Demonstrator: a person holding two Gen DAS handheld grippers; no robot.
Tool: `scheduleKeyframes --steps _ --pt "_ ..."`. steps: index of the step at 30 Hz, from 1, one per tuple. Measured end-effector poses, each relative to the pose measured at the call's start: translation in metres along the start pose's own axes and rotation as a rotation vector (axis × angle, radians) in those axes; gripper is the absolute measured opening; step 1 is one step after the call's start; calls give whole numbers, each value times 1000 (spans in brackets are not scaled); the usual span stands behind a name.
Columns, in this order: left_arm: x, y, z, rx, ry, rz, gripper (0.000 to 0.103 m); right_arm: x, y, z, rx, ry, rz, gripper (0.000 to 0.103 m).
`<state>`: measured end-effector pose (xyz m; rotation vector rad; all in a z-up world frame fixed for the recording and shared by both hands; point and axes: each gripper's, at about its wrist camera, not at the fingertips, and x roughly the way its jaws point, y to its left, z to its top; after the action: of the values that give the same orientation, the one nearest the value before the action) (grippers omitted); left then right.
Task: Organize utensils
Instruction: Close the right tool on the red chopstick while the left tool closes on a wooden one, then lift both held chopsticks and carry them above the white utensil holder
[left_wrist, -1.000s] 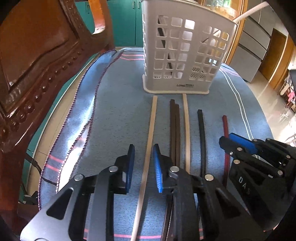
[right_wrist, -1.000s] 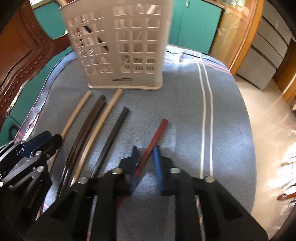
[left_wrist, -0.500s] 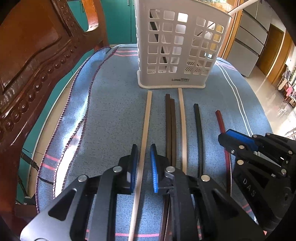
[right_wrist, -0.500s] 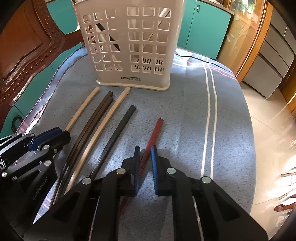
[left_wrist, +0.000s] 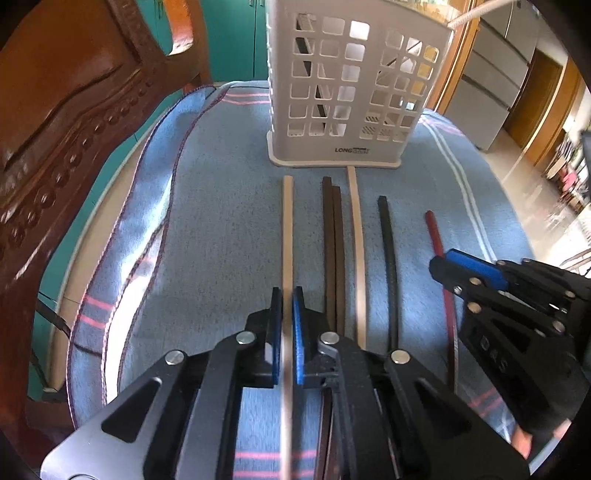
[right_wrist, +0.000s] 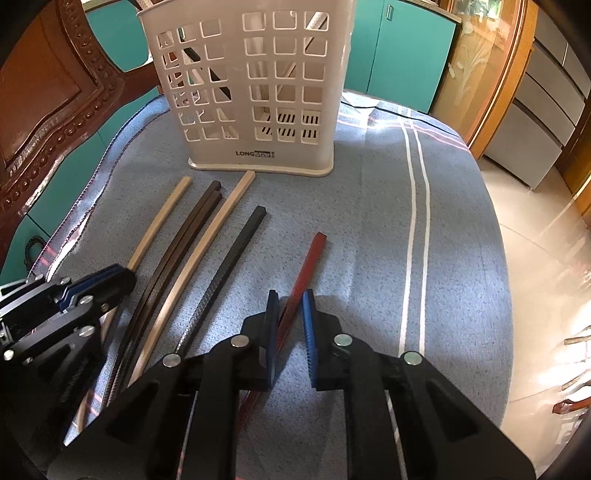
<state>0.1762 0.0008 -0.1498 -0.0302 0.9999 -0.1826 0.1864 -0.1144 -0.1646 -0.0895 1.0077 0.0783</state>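
Blue cloth surface (left_wrist: 221, 229), white basket (left_wrist: 354, 92) at the far edge, chopsticks lined up in front. Left hand-held gripper (left_wrist: 287, 325) is nearly closed around the tan chopstick (left_wrist: 287, 229); confirm a firm pinch, then lift level. Right hand-held gripper (right_wrist: 290, 325) is part-open, straddling the red chopstick (right_wrist: 306, 266); centre before closing.

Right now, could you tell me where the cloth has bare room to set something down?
Free: right of the red chopstick, across the white stripes; also left of the pale chopstick toward the chair. Crowded: the row before the basket.
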Motion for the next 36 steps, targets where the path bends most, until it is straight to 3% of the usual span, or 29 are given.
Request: scheduleKeyframes --steps 4,7,12,15,18,21,29,31,32,34,36 --pt "-8 14 5 -36 -30 -29 7 -1 -4 -1 10 5 7 14" --pt "-2 19 13 -60 -8 -58 7 -1 -6 1 15 8 4 14" --pt "11 2 42 37 -14 -64 13 0 -15 11 46 20 -4 14" --pt "28 11 58 22 23 -82 13 -2 -19 11 58 14 4 14" --pt "39 23 68 -11 36 -75 13 -2 -21 12 67 17 10 15" --pt "46 23 74 -16 43 -57 18 3 -21 16 71 27 2 30" --pt "49 14 78 12 48 -17 20 18 -10 25 37 47 -48 31" --pt "49 13 78 20 45 -17 19 18 -8 25 29 40 -28 24" --pt "49 9 77 22 44 -10 13 19 -7 26 22 38 -14 12" --pt "48 13 73 24 47 -10 2 18 -5 28 26 34 1 10" --pt "45 16 73 16 46 -31 1 14 -4 27 35 22 53 7"
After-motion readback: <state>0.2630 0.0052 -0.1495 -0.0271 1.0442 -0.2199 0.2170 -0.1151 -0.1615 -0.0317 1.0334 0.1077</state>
